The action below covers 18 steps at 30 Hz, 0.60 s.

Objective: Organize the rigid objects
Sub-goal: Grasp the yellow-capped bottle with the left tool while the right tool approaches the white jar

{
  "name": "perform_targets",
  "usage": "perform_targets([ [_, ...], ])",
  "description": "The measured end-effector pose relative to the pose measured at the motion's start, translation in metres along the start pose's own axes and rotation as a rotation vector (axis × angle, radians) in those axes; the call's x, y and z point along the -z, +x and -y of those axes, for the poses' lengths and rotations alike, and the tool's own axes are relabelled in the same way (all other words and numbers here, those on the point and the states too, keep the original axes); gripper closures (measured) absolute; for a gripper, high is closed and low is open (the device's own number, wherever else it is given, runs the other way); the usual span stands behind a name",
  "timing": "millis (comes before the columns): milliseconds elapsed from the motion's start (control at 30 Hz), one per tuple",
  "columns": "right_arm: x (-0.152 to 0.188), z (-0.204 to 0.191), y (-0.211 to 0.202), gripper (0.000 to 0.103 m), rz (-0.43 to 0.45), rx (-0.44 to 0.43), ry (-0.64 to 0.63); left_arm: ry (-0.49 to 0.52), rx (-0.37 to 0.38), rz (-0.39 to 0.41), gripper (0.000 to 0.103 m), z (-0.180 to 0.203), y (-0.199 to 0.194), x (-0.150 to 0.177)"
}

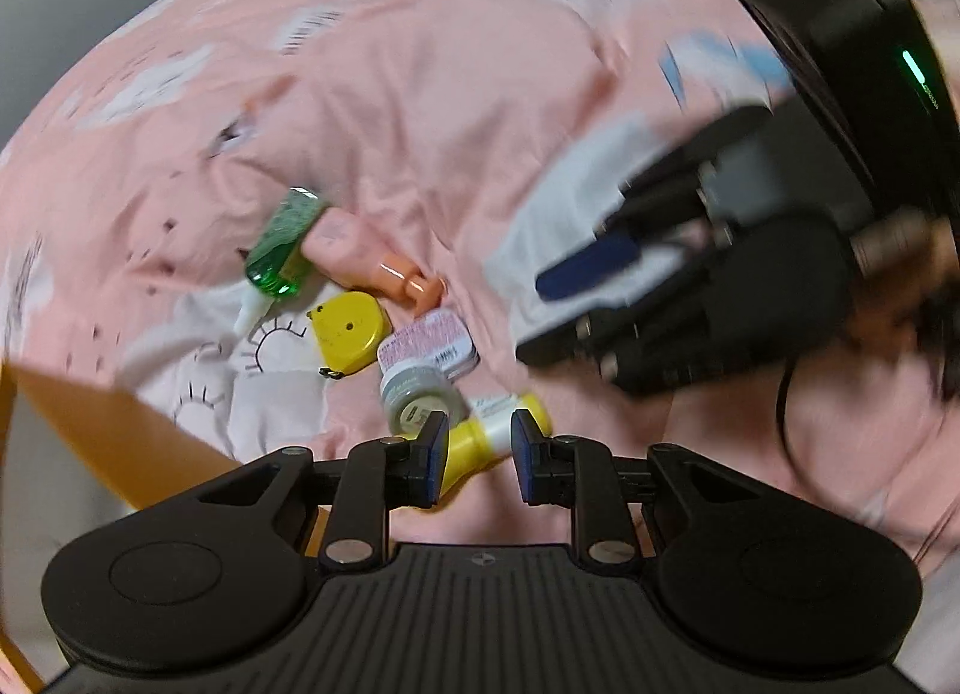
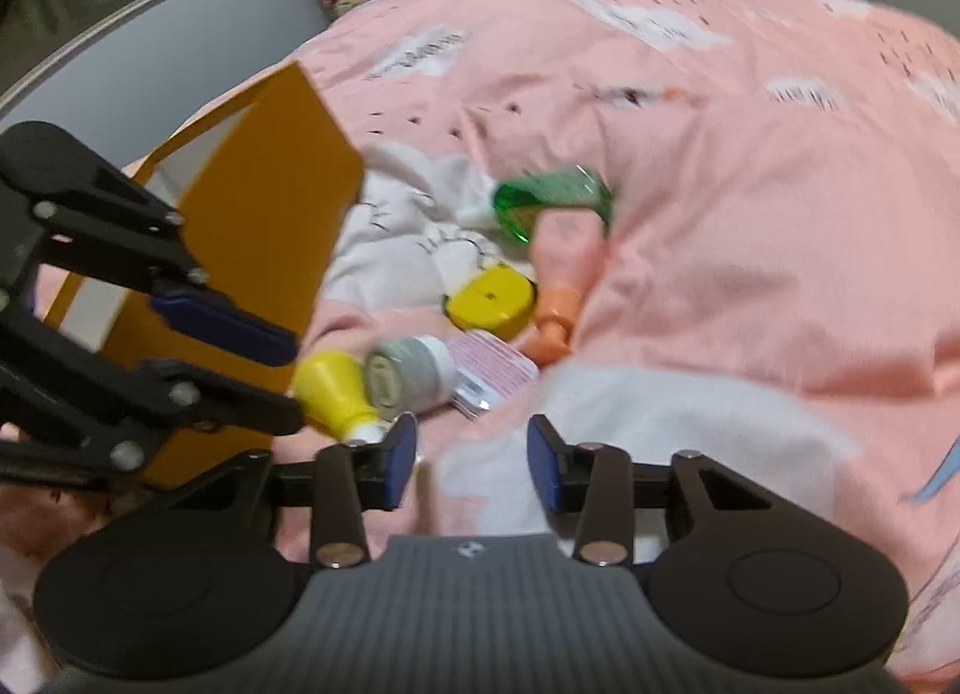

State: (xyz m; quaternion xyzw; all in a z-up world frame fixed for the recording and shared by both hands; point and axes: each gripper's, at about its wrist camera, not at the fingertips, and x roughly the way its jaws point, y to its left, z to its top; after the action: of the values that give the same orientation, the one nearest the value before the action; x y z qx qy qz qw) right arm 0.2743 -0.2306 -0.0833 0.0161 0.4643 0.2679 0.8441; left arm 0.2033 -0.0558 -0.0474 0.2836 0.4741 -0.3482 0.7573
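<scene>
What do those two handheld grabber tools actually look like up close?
Both match. The left gripper and right gripper are matte black plastic, each with a ribbed central body, two round side housings, silver rivets on the linkage bars and a small emblem. Their fingers end in dark blue pads. In the left wrist view, the right unit shows a green indicator light and a black cable.

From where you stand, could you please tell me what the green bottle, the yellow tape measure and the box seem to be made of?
Green bottle: clear glossy plastic, probably; light passes through it and glints.
Yellow tape measure: opaque hard plastic with a mild sheen, judging by its smooth moulded case.
Box: matte cardboard, likely; its thin, flat orange-brown panels shed no glare.
</scene>
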Motion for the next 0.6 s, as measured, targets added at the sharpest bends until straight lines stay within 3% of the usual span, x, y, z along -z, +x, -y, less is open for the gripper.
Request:
perform_targets([
  [133, 0.011, 0.015, 0.014, 0.068, 0.012, -0.037, 0.085, 0.182, 0.003, -0.077, 0.074, 0.012, 0.017, -0.002],
  [333, 0.018, 0.020, 0.019, 0.067, 0.043, -0.057, 0.098, 0.434, -0.008, -0.162, 0.066, 0.033, 0.046, -0.007],
  [467, 0.020, 0.022, 0.021, 0.066, 0.043, -0.065, 0.099, 0.523, -0.024, -0.196, 0.062, 0.040, 0.063, -0.010],
  [600, 0.020, 0.021, 0.023, 0.065, 0.041, -0.068, 0.083, 0.531, -0.005, -0.227, 0.065, 0.038, 0.074, -0.014],
])
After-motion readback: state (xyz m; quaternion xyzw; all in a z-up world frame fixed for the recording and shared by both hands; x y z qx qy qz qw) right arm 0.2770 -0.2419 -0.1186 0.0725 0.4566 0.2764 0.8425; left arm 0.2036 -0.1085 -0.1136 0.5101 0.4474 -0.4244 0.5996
